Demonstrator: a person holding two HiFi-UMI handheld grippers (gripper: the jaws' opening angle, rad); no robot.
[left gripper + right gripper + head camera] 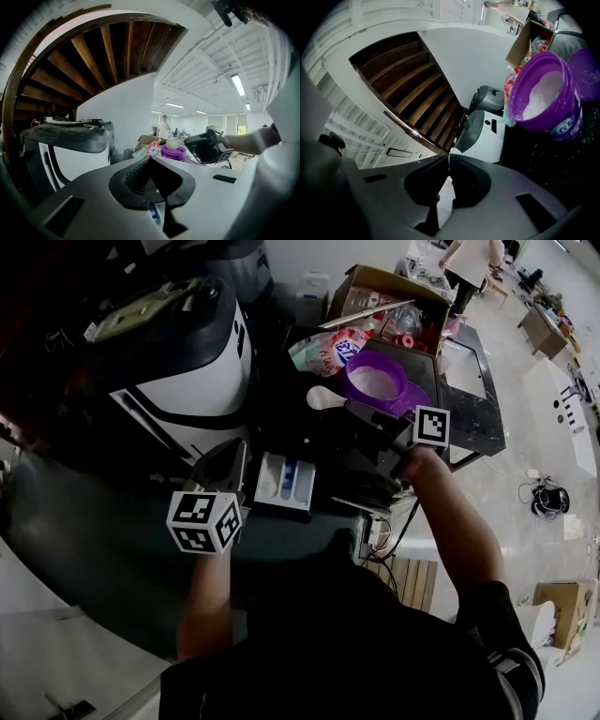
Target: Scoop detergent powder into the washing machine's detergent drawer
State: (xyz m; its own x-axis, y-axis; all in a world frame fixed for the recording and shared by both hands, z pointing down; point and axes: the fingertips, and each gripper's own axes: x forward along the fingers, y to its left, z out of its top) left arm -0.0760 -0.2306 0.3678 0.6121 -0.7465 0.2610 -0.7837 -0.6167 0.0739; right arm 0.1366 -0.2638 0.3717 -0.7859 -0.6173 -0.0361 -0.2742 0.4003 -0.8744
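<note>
Purple tub (375, 381) of white powder sits at the far right. Just left of its rim, my right claw (359, 411) is clamped on the handle of a white scoop (323, 398). My left claw (228, 465), jaws pressed together on nothing, hovers just left of the open detergent drawer (284, 479), nearer me.

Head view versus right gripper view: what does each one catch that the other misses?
Only the head view shows the open white detergent drawer and the left gripper next to it. Only the right gripper view shows the underside of a brown wooden staircase. Both show the purple plastic tub of white powder, the white washing machine and the white scoop clamped in the right gripper.
</note>
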